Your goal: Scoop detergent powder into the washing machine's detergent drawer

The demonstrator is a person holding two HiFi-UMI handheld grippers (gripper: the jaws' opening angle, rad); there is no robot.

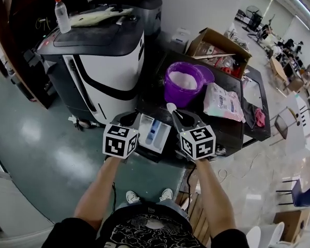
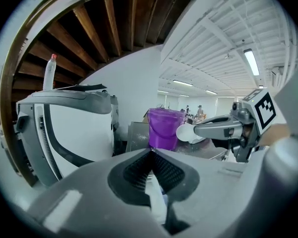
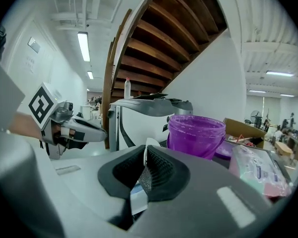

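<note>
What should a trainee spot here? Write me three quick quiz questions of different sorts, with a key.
1. True or false: the right hand-held gripper is shut on a white scoop.
2. What colour is the bucket that holds the powder? A red, B purple, C green.
3. Fill in: a plastic bottle stands on top of the ____.
Key: 1 true; 2 B; 3 washing machine.

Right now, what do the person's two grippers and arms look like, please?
The left gripper and the right gripper are both grey, with black ribbed fingers. Each carries a white cube printed with black square markers. The forearms are bare below short black sleeves. No cables show.
</note>
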